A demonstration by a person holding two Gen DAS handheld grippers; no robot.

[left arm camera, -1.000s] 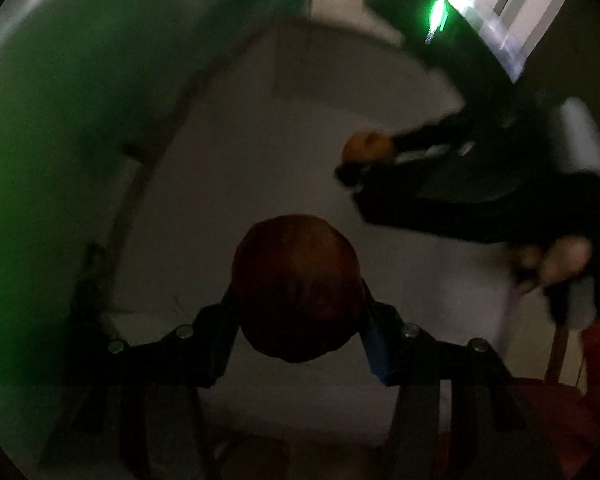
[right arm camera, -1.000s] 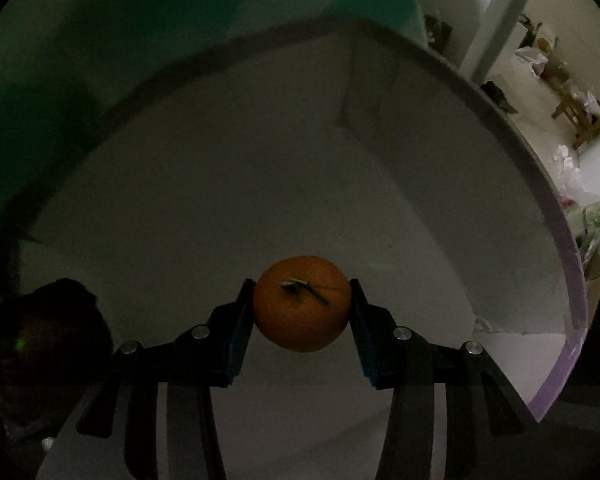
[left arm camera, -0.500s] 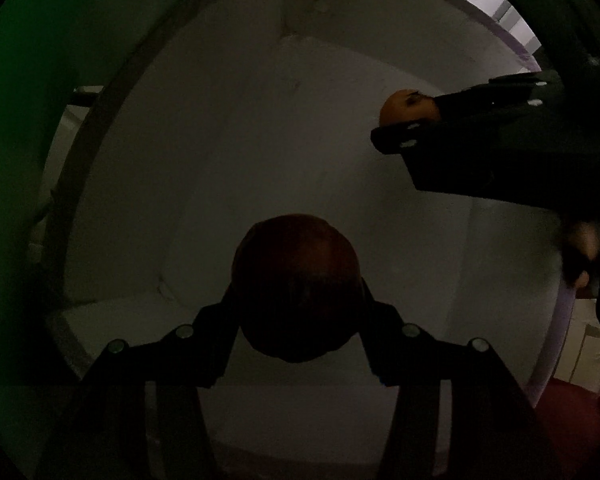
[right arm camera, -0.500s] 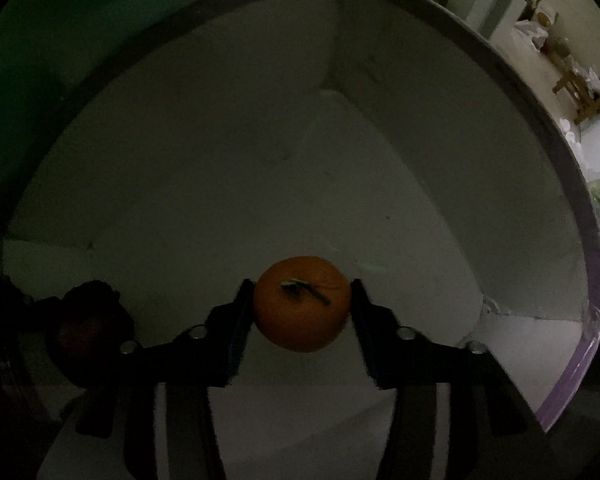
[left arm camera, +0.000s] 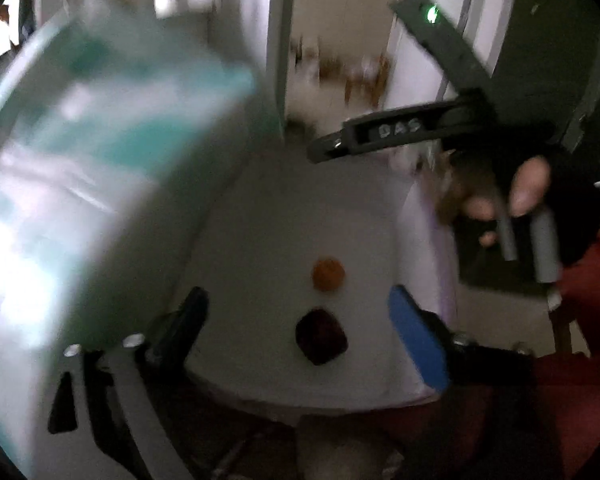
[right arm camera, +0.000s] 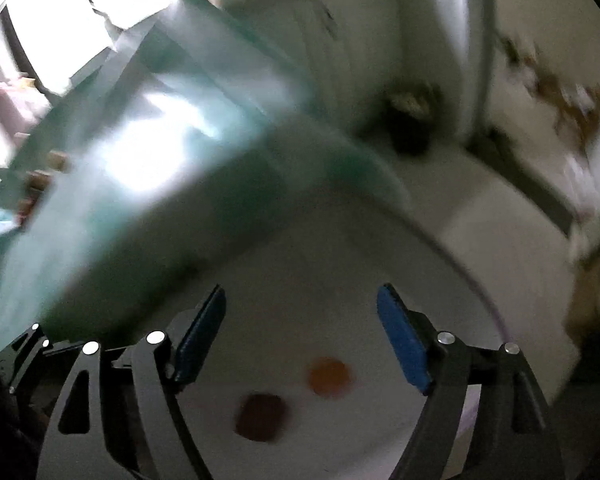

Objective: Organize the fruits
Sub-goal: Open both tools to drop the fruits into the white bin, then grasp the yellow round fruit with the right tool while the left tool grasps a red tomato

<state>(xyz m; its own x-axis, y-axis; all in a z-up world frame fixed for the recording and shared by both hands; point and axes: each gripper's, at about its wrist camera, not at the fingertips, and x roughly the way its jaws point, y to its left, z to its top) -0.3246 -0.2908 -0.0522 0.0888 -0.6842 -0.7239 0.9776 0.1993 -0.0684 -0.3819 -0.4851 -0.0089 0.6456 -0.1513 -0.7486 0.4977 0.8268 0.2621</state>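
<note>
Both pictures are blurred. A small round orange (left arm camera: 328,274) and a darker, reddish-brown blocky fruit (left arm camera: 321,336) lie on the smooth white floor of a deep white box (left arm camera: 340,216) with a faint lilac rim. From the left wrist view the orange sits at about 12 o'clock of the dark fruit, just beside it; whether they touch cannot be told. From the right wrist view the orange (right arm camera: 329,376) lies at about 2 o'clock of the dark fruit (right arm camera: 261,416).

The left gripper (left arm camera: 296,344) is above the box, its jaws opening, wide apart with nothing pressed between them; the two fruits show in the gap, down on the box floor. One finger carries a blue rubbery pad (left arm camera: 418,354). The right gripper (right arm camera: 300,340) is likewise opening and empty, with blue pads (right arm camera: 402,344) on black angular fingers fixed by shiny bolts.

In the left wrist view the right gripper (left arm camera: 328,146) appears at 2 o'clock, held by a hand (left arm camera: 528,188) in a dark fingerless glove, with a green light on its body.

A pale teal, glossy surface (right arm camera: 148,184) fills 10 o'clock. Beyond lie pale walls and a light floor with scattered brown clutter.
</note>
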